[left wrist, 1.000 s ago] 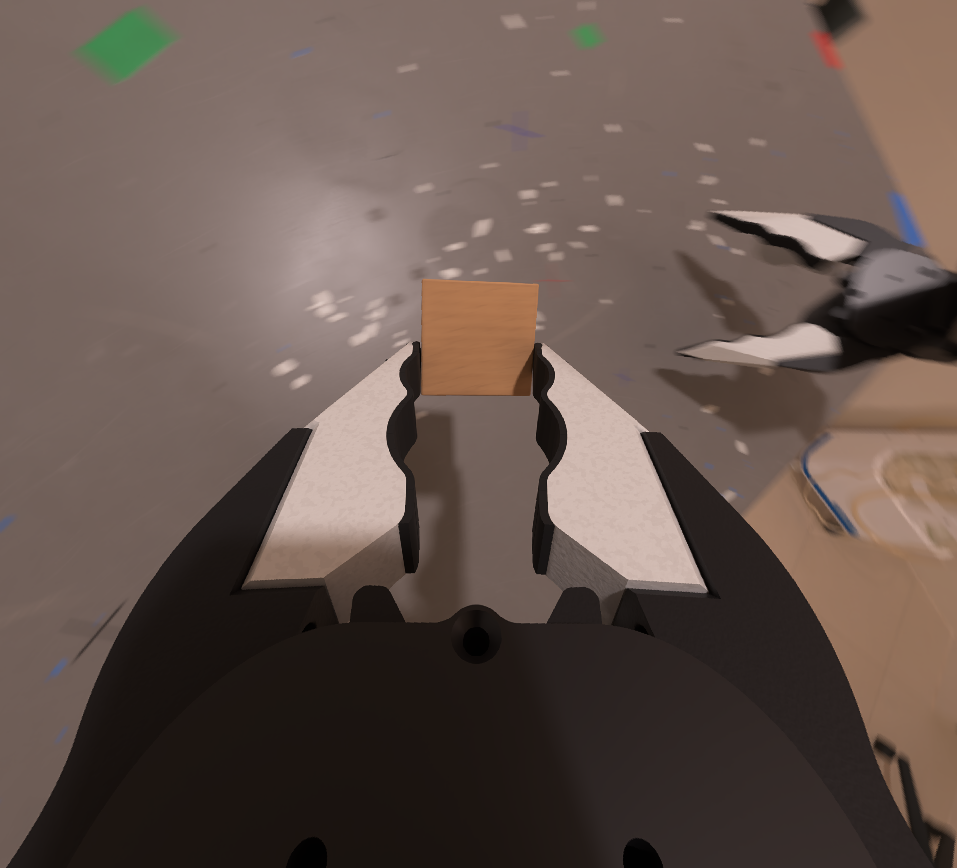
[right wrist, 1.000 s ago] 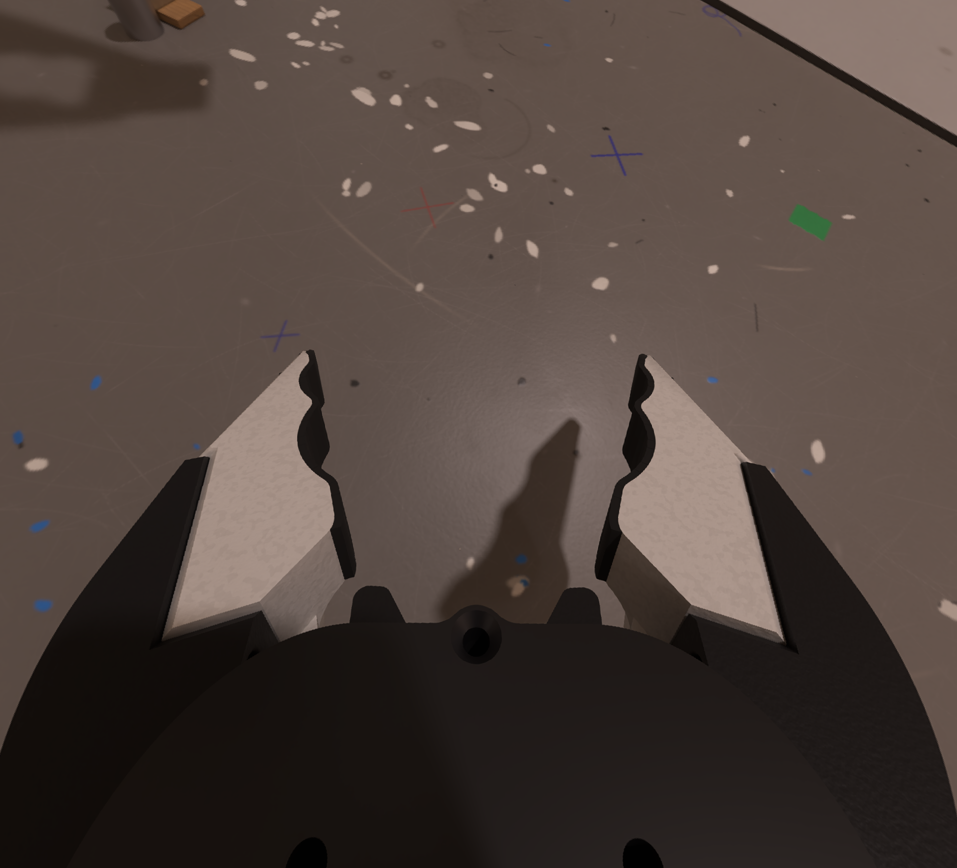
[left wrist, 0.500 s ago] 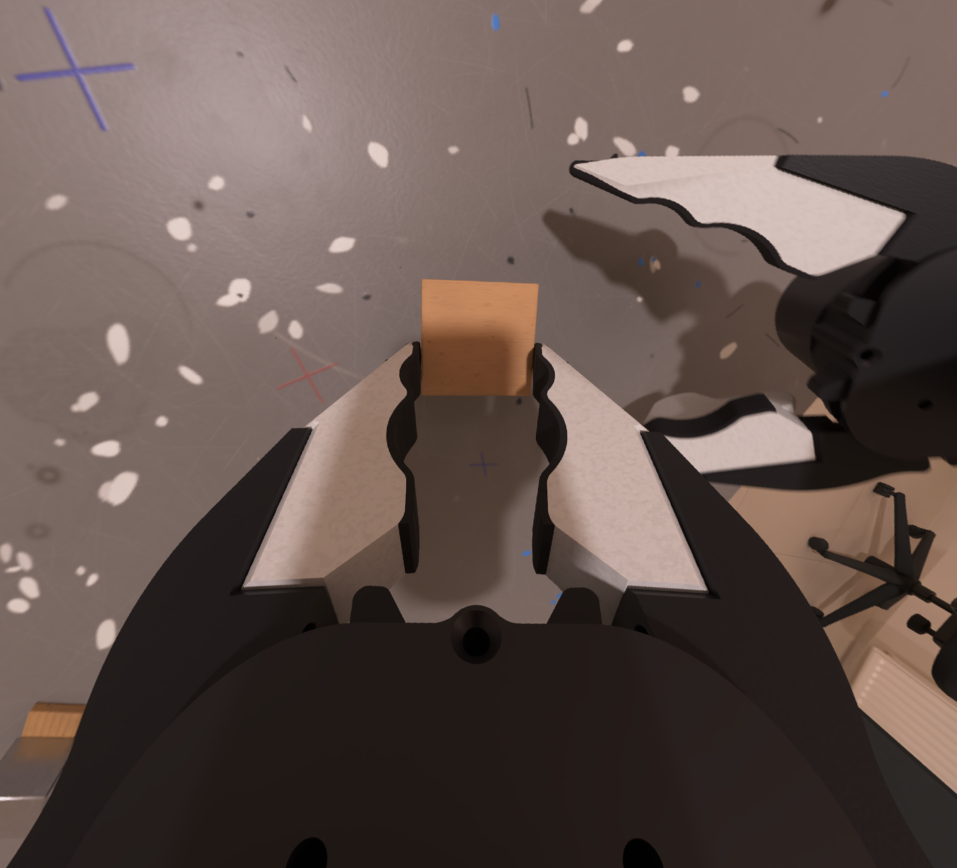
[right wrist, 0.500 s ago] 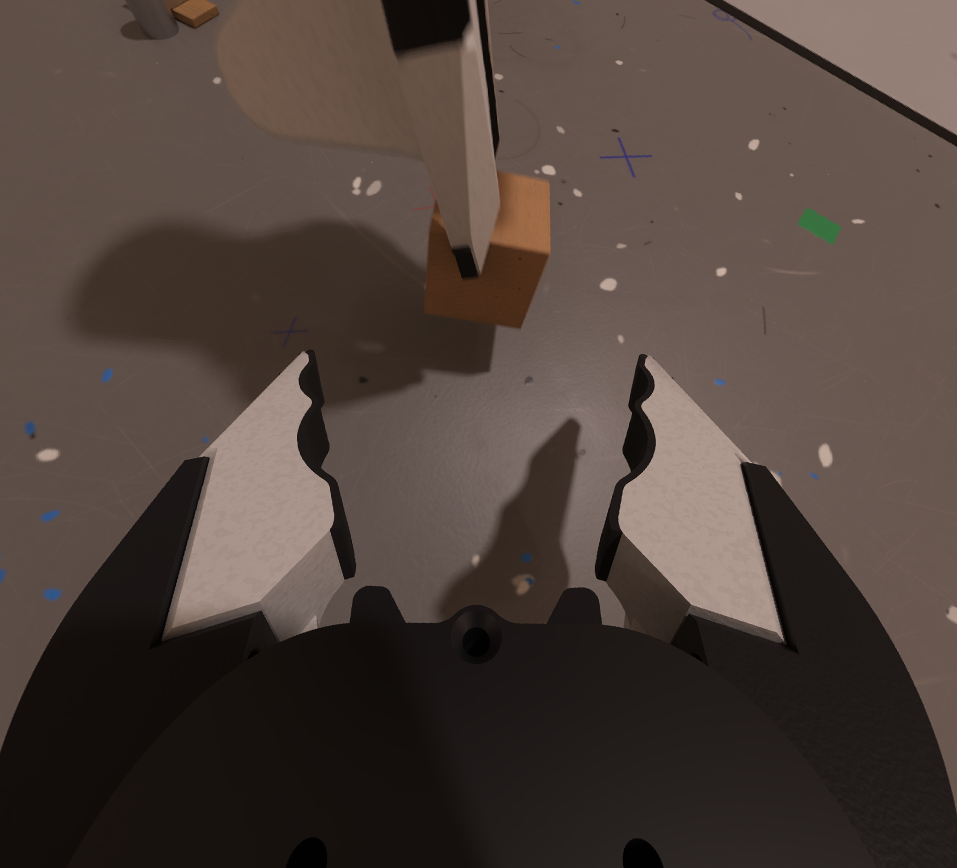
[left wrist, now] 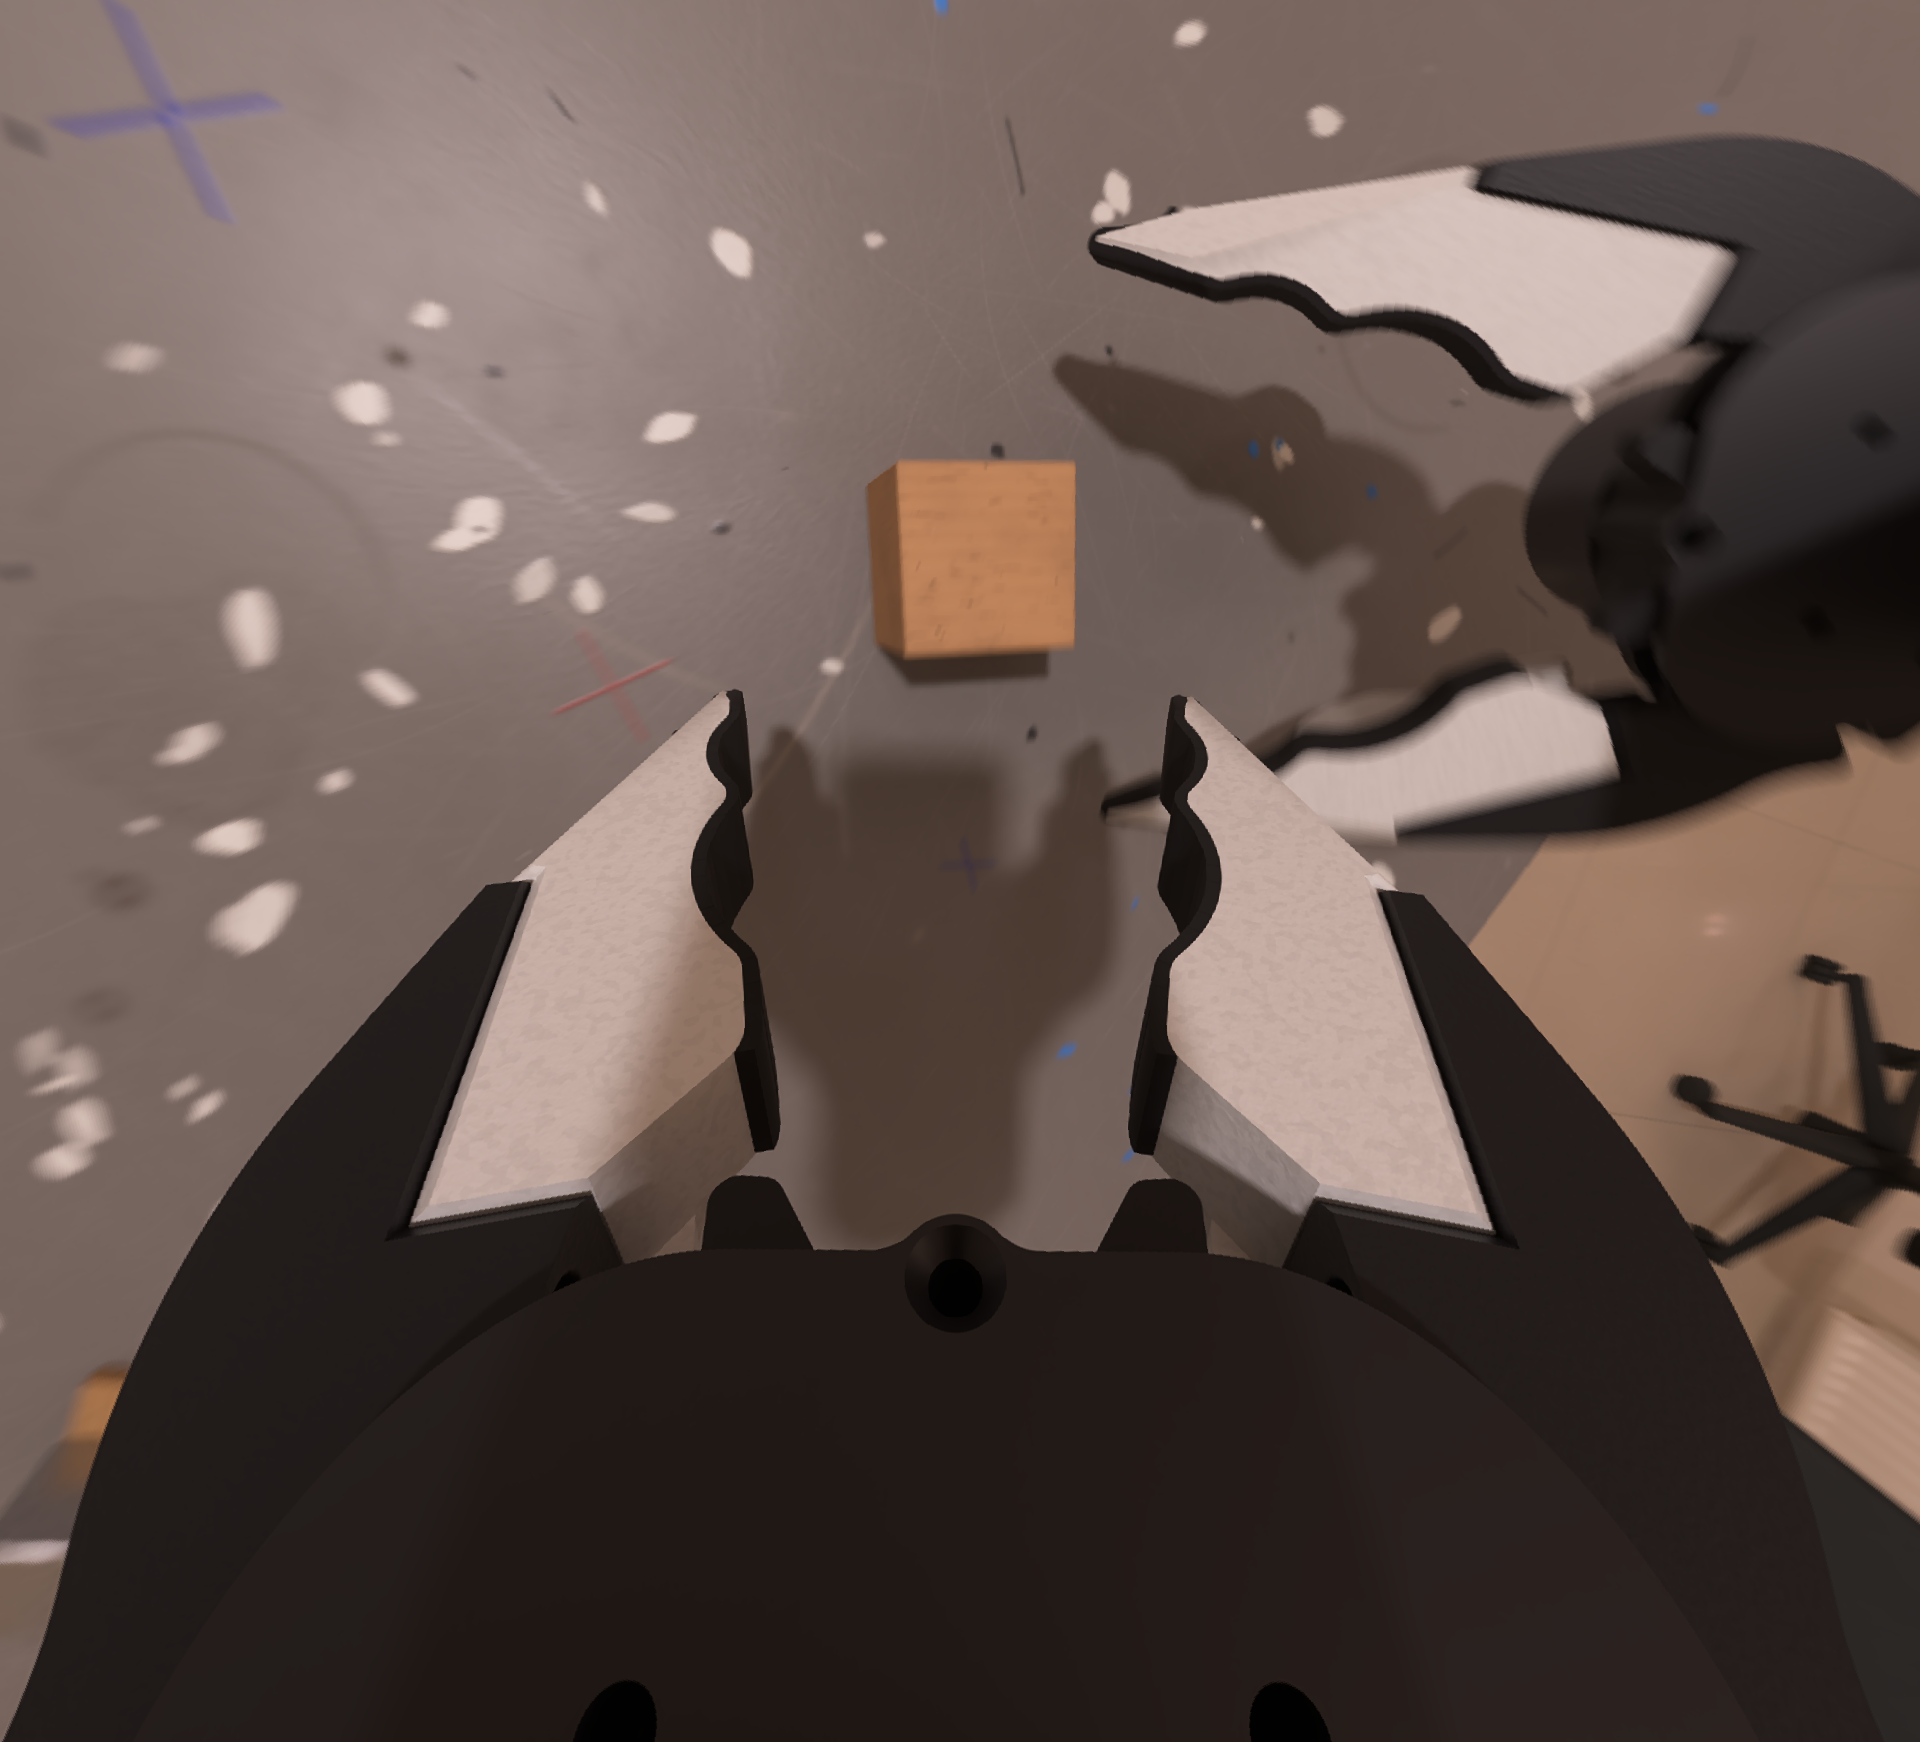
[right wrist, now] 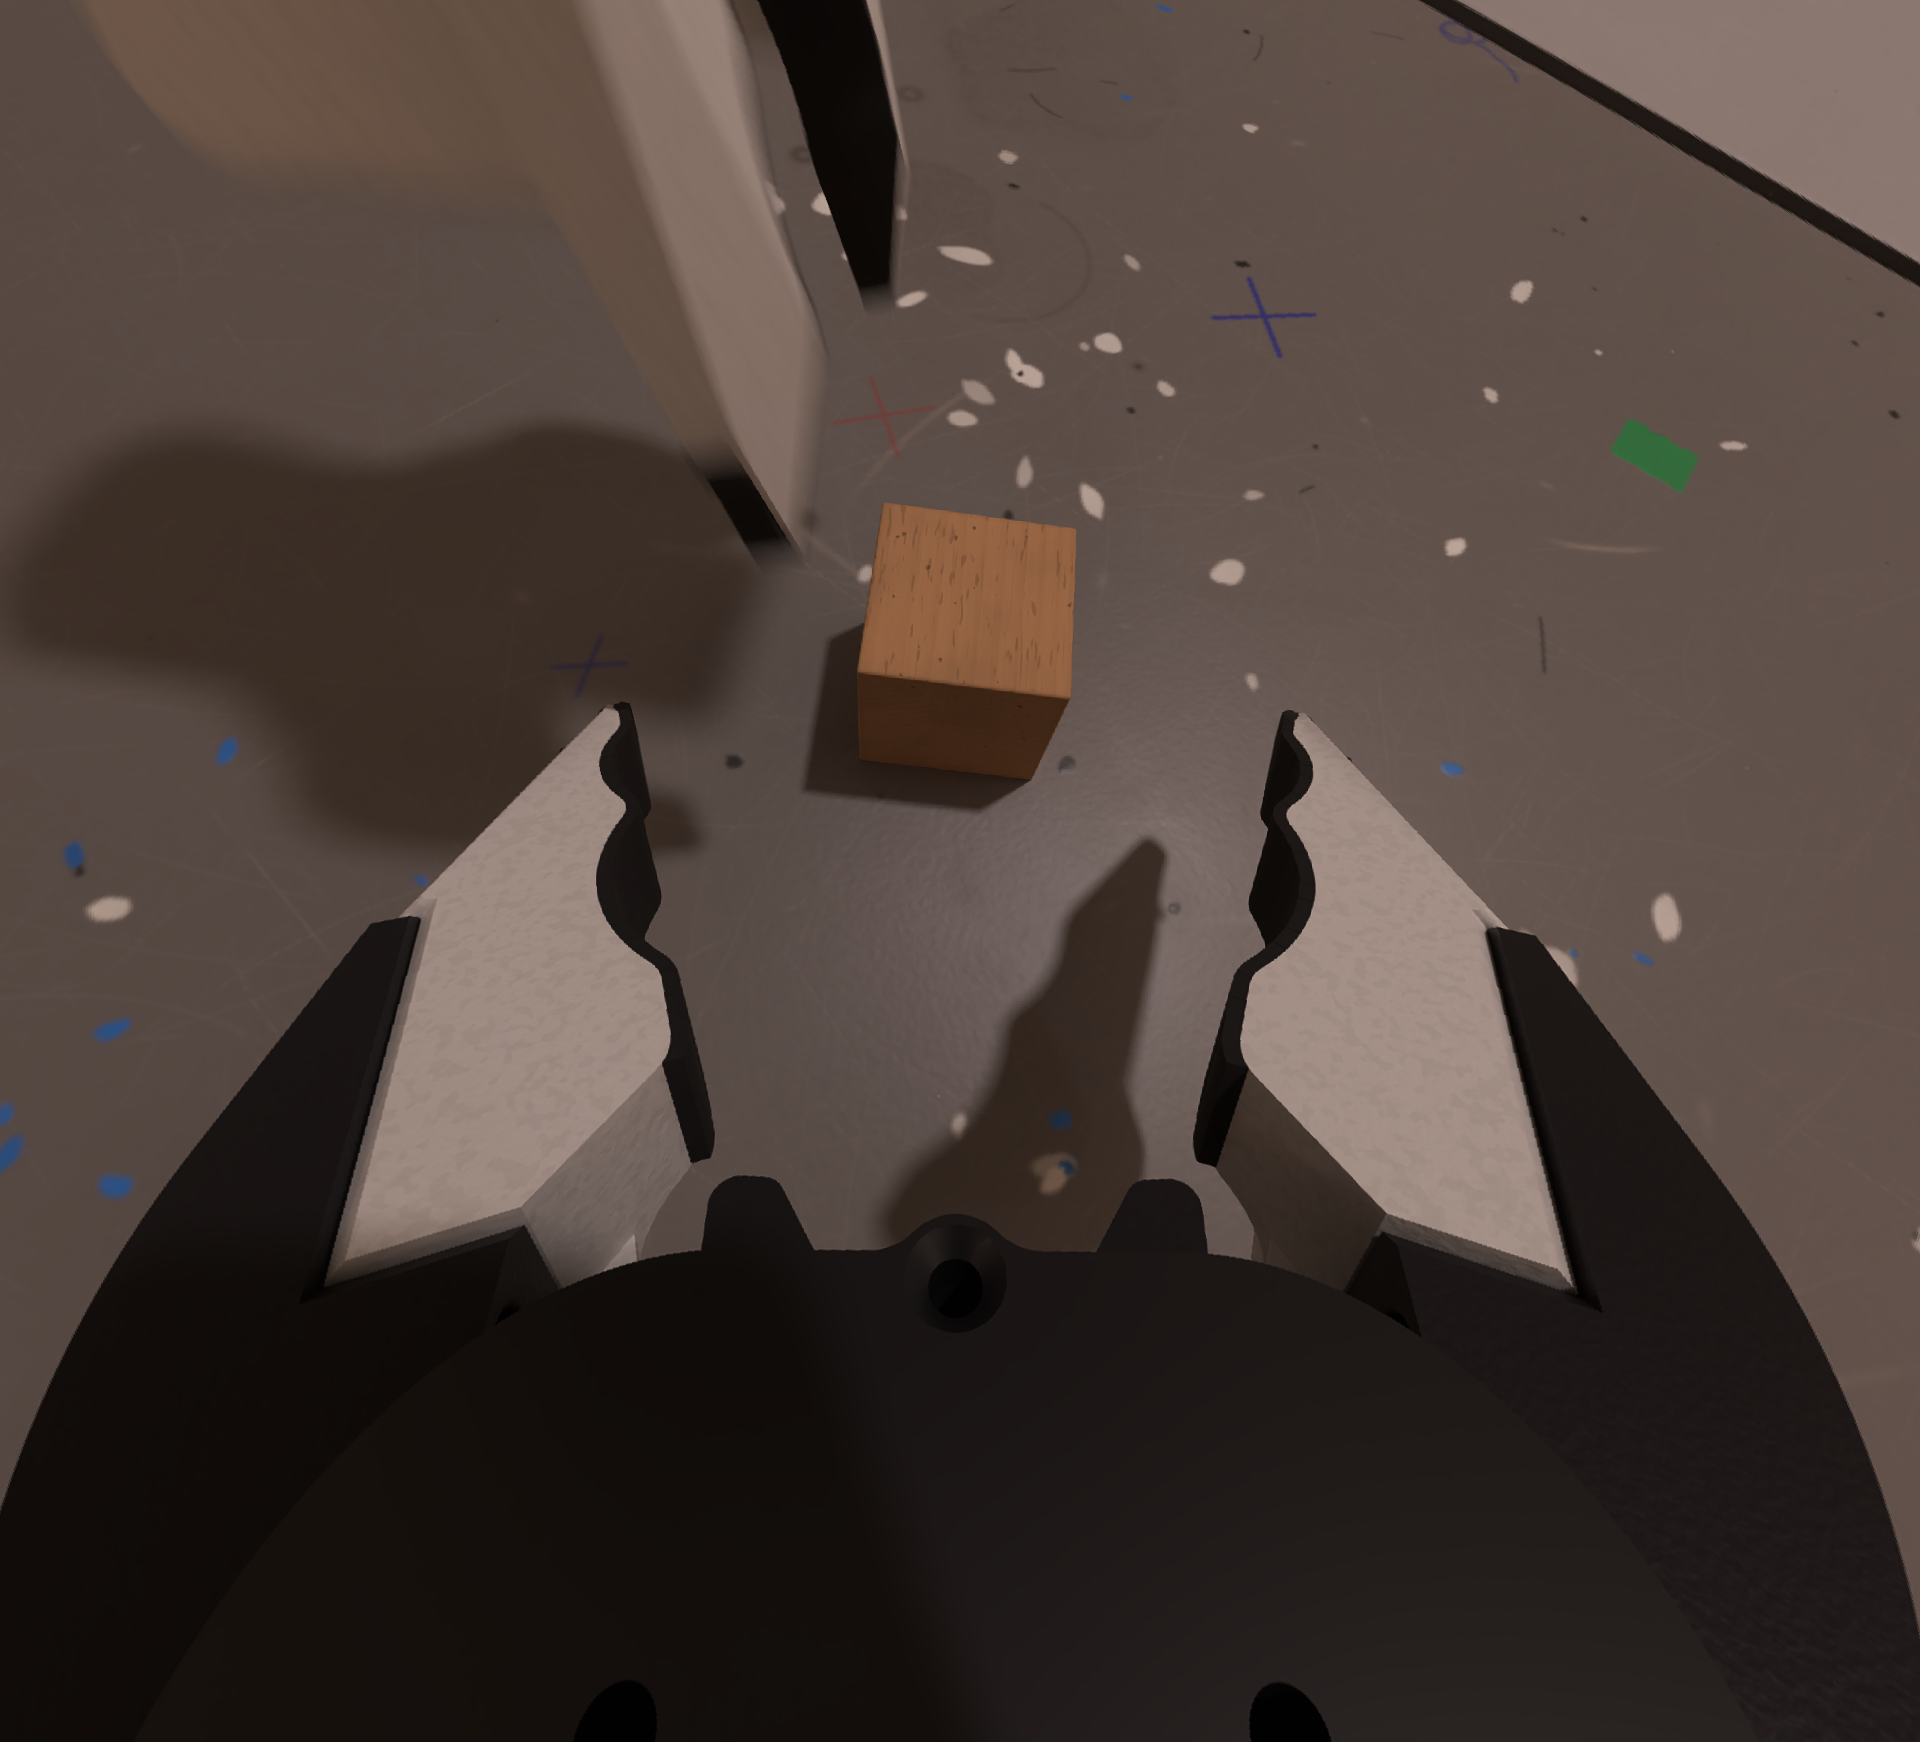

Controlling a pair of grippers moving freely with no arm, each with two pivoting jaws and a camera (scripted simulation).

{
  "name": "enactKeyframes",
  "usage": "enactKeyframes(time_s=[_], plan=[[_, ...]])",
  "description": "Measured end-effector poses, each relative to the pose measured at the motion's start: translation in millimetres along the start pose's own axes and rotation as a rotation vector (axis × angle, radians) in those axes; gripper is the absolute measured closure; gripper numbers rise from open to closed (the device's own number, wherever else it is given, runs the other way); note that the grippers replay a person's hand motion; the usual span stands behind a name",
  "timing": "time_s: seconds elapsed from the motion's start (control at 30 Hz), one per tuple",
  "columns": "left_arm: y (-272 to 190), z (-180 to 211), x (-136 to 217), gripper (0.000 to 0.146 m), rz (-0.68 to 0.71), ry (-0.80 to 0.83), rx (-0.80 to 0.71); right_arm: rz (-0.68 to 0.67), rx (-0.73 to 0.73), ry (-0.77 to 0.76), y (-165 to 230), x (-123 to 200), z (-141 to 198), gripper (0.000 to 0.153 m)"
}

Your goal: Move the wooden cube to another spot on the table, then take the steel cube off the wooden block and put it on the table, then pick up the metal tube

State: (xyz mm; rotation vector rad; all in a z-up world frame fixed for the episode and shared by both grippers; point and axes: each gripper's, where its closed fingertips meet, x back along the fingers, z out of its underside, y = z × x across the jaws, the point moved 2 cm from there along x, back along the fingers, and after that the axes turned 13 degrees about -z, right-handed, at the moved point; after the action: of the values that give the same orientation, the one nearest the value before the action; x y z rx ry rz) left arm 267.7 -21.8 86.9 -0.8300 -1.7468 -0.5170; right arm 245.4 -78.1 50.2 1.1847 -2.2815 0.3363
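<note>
No containers anywhere in either view, so you've got nothing to check on that front: it's all loose on the grey table (right wrist: 1351, 757), which is speckled with white flecks, a few blue dabs, pen crosses and two green tape patches (right wrist: 1654, 454).

Your main thing, the wooden cube (right wrist: 966, 643), is sitting flat on the table with nothing touching it. It's a light orange-brown block with fine dark grain streaks on the top face and sharp, clean edges, casting a small shadow toward its left in the right wrist view. From the left wrist view the same wooden cube (left wrist: 974, 570) shows mostly its top, just beyond the tips of your left gripper (left wrist: 956, 726) and centred on the gap.

Your left gripper is spread, fingers apart and empty, up above the cube and looking nearly straight down at it. In the right wrist view it shows as a blurred pale shape (right wrist: 727, 186) up and to the left of the cube.

Your right gripper (right wrist: 956, 736) is spread wide too, nothing between the fingers, with the cube just ahead of the tips. From the left wrist view you can see it (left wrist: 1195, 529) off to the cube's right, clear of it.

A bit of tan wood (left wrist: 99, 1427) peeks out at the lower left edge of the left wrist view; too cut off to tell more.
</note>
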Motion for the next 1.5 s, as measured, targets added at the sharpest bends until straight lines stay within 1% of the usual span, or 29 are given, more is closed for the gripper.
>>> enactKeyframes(time_s=[0.07, 0.17, 0.23, 0.3, 0.37, 0.43, 0.53, 0.67, 0.77, 0.83, 0.9, 0.97, 1.07, 1.17, 1.23, 1.3, 1.33, 1.4, 1.43, 1.5], plan=[[15.6, 8.3, 36.8, 0.065, -0.008, -0.102, -0.068, 0.000, 0.001, 0.000, 0.0, 0.0, 0.0, 0.034], [49.7, 36.2, 89.1, 0.070, -0.080, -0.269, -0.249, 0.000, -0.001, 0.000, 0.0, -0.2, -0.2, 0.034], [73.9, 64.0, 110.6, 0.070, -0.122, -0.354, -0.358, -0.002, -0.005, -0.002, -0.2, -0.5, -0.5, 0.034], [104.2, 91.8, 118.9, 0.069, -0.192, -0.371, -0.395, -0.003, -0.007, -0.003, -0.3, -0.6, -0.6, 0.034], [137.3, 119.3, 116.2, 0.069, -0.271, -0.292, -0.390, -0.001, -0.006, 0.000, -0.2, -0.6, -0.6, 0.034], [165.1, 142.8, 106.1, 0.067, -0.295, -0.189, -0.367, 0.000, -0.006, 0.003, -0.1, -0.6, -0.7, 0.034], [194.5, 168.7, 82.5, 0.067, -0.289, -0.064, -0.350, 0.002, -0.007, 0.004, -0.1, -0.7, -0.7, 0.034], [206.9, 187.0, 50.2, 0.066, -0.255, 0.054, -0.428, 0.004, -0.009, 0.003, -0.1, -0.7, -0.8, 0.034], [211.5, 187.4, 37.2, 0.065, -0.252, 0.090, -0.463, 0.004, -0.009, 0.000, 0.0, -0.7, -0.8, 0.034], [213.4, 183.1, 34.3, 0.069, -0.234, 0.097, -0.460, 0.004, -0.009, 0.000, 0.2, -0.8, -0.8, 0.034], [216.6, 180.3, 33.4, 0.080, -0.234, 0.103, -0.474, 0.003, -0.010, 0.000, 0.2, -0.8, -0.8, 0.034], [219.1, 180.9, 32.5, 0.094, -0.221, 0.133, -0.484, 0.001, -0.010, -0.001, 0.2, -0.9, -0.8, 0.034], [220.8, 183.3, 28.4, 0.119, -0.189, 0.180, -0.484, -0.002, -0.008, -0.001, 0.0, -0.8, -0.9, 0.034], [222.2, 184.4, 29.6, 0.119, -0.194, 0.198, -0.481, -0.004, -0.007, -0.002, 0.0, -0.9, -0.8, 0.034], [223.8, 183.2, 38.3, 0.119, -0.224, 0.194, -0.474, -0.005, -0.006, -0.001, -0.1, -0.9, -0.8, 0.034], [223.8, 174.0, 60.2, 0.119, -0.268, 0.145, -0.442, -0.006, -0.005, -0.002, -0.1, -0.9, -0.9, 0.034], [221.1, 163.9, 76.2, 0.119, -0.297, 0.089, -0.424, -0.006, -0.005, -0.002, -0.1, -0.9, -0.9, 0.034], [205.6, 133.1, 110.9, 0.119, -0.334, -0.091, -0.384, -0.006, -0.005, -0.002, -0.1, -1.0, -1.0, 0.034], [191.3, 114.7, 127.1, 0.119, -0.321, -0.191, -0.346, -0.007, -0.006, -0.003, -0.1, -1.0, -1.1, 0.034], [156.0, 78.7, 147.5, 0.119, -0.257, -0.323, -0.282, -0.008, -0.007, -0.003, -0.2, -1.2, -1.1, 0.034]])
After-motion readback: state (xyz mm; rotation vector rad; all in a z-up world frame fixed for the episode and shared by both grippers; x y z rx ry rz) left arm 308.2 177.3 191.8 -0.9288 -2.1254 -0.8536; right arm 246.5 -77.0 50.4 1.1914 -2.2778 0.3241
